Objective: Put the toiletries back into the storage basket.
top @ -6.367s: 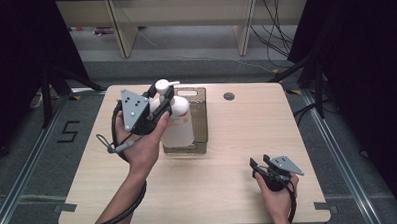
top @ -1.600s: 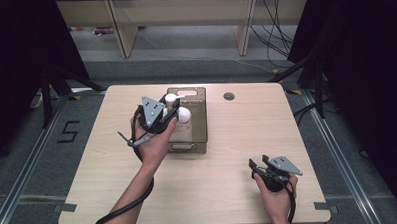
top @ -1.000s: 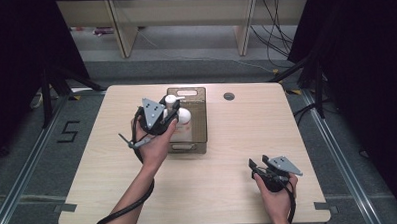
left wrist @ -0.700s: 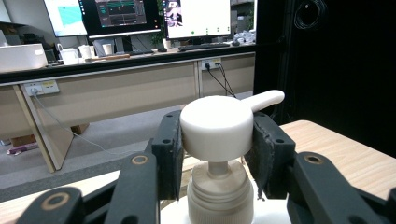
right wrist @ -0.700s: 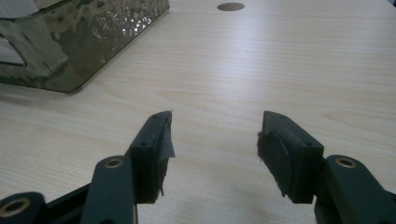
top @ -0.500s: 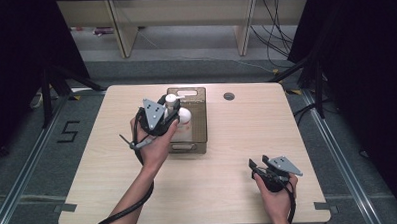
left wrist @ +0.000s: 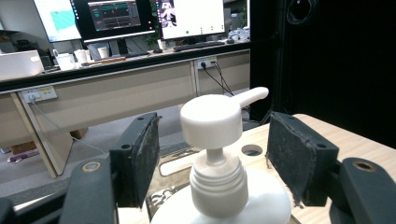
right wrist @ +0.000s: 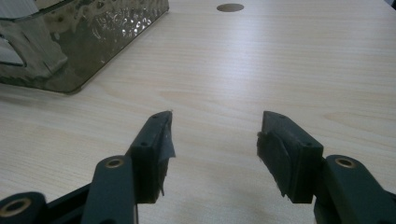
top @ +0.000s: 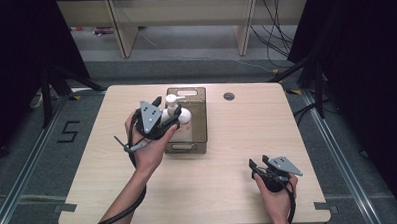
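A white pump bottle (top: 180, 118) stands upright in a brown translucent bin (top: 200, 117) at the middle of the table's far side. My left gripper (top: 167, 111) is at the bottle's top. In the left gripper view its pads (left wrist: 145, 156) stand apart on either side of the pump neck (left wrist: 217, 179) without touching it; the jaws have just been opening, and the gripper (left wrist: 212, 158) is open. My right gripper (top: 256, 165) rests low near the table's front right, open with nothing between its fingers (right wrist: 215, 135).
The bin's dimpled wall (right wrist: 93, 37) lies off to the left ahead of the right gripper. A round cable hole (top: 229, 96) sits in the table right of the bin. Bare wood spreads between the bin and the right hand. Desks with monitors (left wrist: 114, 16) stand beyond.
Since the oldest frame the left hand has carried the bottle down into the bin. Over the last second the hand has barely shifted. The right hand has kept still.
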Action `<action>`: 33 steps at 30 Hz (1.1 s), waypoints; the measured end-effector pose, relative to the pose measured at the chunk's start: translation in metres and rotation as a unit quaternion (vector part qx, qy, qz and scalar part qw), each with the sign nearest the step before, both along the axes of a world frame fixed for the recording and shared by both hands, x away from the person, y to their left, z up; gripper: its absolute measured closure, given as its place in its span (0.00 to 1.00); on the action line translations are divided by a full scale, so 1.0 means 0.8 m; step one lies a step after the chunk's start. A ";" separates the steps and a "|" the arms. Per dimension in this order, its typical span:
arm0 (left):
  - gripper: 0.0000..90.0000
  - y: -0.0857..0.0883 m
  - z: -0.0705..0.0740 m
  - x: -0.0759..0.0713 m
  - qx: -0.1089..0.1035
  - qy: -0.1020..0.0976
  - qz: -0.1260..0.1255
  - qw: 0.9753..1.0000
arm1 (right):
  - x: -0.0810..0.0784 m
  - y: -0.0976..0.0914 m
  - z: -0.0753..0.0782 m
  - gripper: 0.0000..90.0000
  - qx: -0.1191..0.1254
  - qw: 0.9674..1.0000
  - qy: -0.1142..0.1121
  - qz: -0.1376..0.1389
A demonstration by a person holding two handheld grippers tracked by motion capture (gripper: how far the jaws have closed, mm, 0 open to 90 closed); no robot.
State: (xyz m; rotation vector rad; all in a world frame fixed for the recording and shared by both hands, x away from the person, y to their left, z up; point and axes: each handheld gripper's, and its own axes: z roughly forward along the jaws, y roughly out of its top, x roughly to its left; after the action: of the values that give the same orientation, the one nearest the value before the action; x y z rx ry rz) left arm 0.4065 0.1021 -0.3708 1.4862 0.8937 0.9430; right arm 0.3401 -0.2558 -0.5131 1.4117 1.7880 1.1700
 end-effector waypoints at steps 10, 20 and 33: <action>0.38 0.015 -0.003 -0.012 -0.010 0.014 -0.014 1.000 | 0.000 0.000 0.000 0.50 0.000 1.000 0.000 0.000; 0.37 0.044 -0.010 -0.030 0.003 0.018 -0.031 0.999 | 0.000 0.000 -0.001 0.50 0.003 1.000 -0.004 -0.001; 0.37 0.077 -0.028 -0.053 -0.002 0.024 -0.019 1.000 | 0.000 0.000 -0.001 0.49 -0.003 1.000 -0.003 -0.004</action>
State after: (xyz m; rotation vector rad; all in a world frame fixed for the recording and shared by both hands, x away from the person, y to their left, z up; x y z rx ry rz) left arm 0.3644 0.1640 -0.3934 1.5231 0.8982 0.8809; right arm 0.3405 -0.2556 -0.5138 1.4091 1.7788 1.1638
